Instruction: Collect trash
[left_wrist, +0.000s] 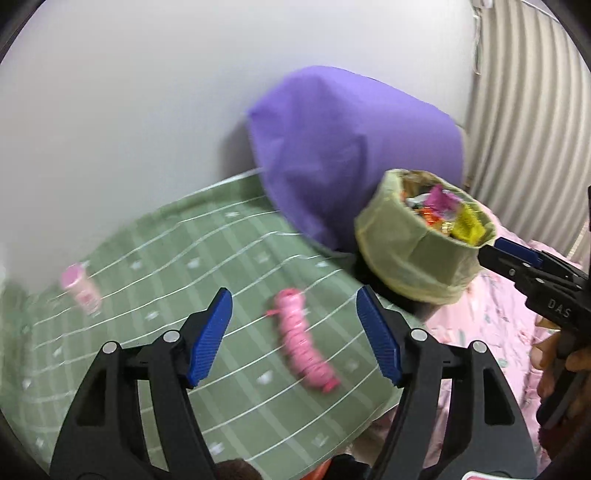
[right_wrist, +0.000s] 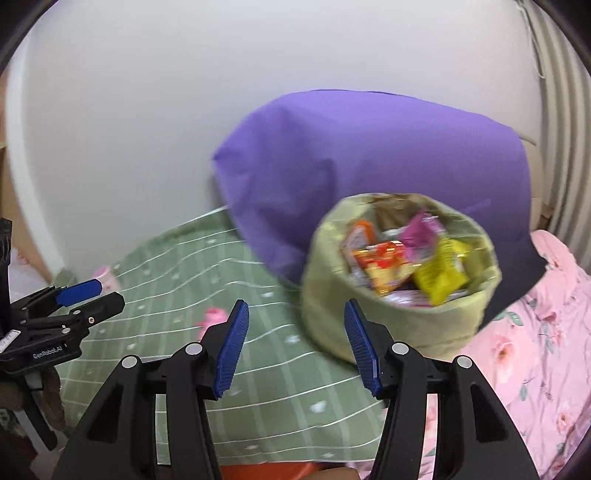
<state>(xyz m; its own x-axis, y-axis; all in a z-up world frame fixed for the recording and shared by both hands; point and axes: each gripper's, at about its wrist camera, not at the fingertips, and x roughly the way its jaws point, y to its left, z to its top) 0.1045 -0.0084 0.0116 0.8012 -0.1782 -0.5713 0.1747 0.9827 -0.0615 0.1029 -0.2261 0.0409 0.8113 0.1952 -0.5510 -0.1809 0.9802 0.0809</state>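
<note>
Trash bin (right_wrist: 399, 273), lined with pale green bag, full of bright wrappers (right_wrist: 410, 258), sits just ahead-right of right hand-held gripper (right_wrist: 295, 343), against purple pillow (right_wrist: 369, 158). Pink elongated wrapper (left_wrist: 303, 339) lies on green striped bedsheet (left_wrist: 166, 258), ahead between fingers of left hand-held gripper (left_wrist: 293, 336). Only left view shows small pink bottle (left_wrist: 81, 288) clearly, far left. Both hand-held grippers wide open, holding nothing. Right one's tip close by bin rim; contact unclear.
</note>
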